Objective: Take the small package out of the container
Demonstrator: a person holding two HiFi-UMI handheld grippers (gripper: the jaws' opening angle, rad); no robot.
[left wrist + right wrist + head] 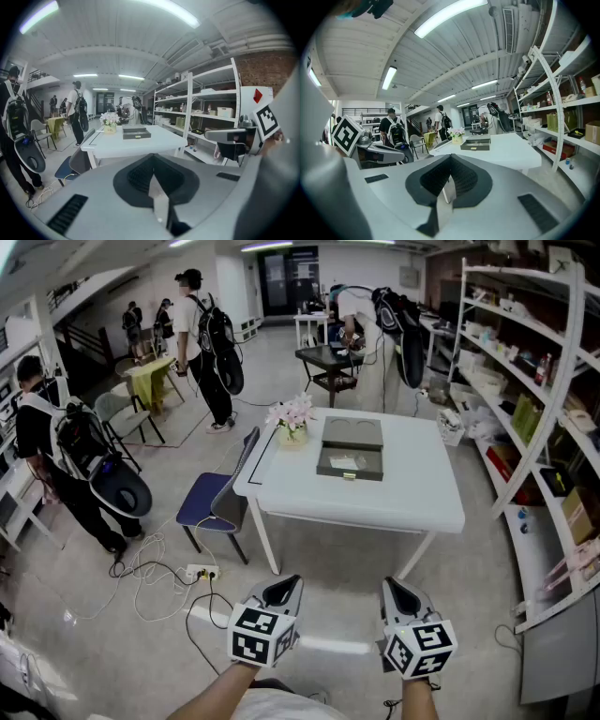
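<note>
A dark grey container (351,454) lies open on the white table (403,502), lid half at the far side, tray half nearer me. A small pale package (344,463) lies in the tray half. Both grippers hang low, well short of the table's near edge and apart from everything. My left gripper (281,590) is shut and empty, and my right gripper (398,590) is shut and empty too. The left gripper view shows its jaws (152,176) closed together, with the container (136,133) far ahead. From the right gripper (450,180), the container (476,144) is likewise distant.
A vase of pink flowers (292,418) stands at the table's far left corner. A blue chair (214,502) sits left of the table, with a power strip and cables (202,572) on the floor. Shelving (525,381) lines the right. People with backpacks (80,460) stand at left.
</note>
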